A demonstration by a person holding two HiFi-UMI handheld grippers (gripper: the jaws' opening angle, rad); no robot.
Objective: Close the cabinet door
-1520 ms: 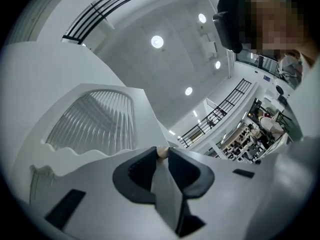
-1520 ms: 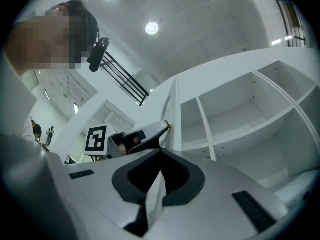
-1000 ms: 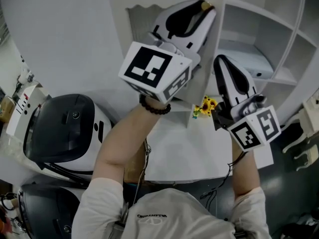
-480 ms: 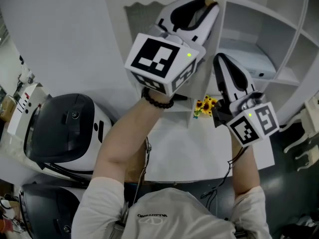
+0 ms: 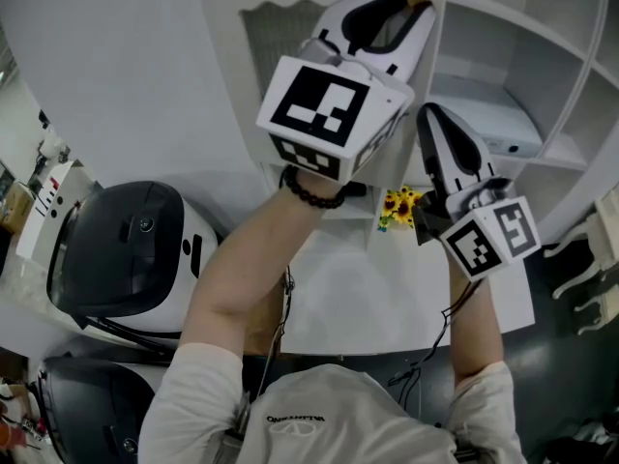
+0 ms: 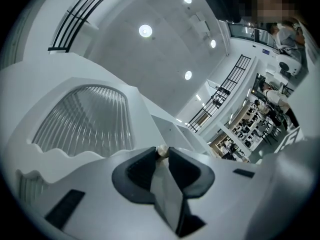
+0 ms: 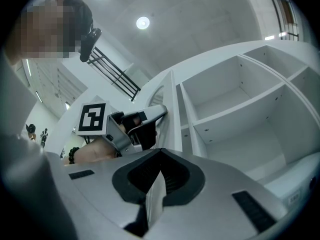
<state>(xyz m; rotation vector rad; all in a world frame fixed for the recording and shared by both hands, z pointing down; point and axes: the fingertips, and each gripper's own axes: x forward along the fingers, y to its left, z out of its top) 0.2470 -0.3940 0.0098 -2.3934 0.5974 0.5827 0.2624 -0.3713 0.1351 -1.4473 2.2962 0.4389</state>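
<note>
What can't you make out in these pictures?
- Head view: the lower part of the cabinet door, behind the left gripper and forearm.
- Left gripper view: the knob, mostly covered by the jaws.
- Head view: yellow flowers, too small to identify.
- Left gripper view: the distant room, too small.

No legible text anywhere; shirt print (image 5: 295, 420) too small, blurred.

dim grey head view, bright round ceiling lights (image 6: 145, 31), fisheye bending, black corners in gripper views
</note>
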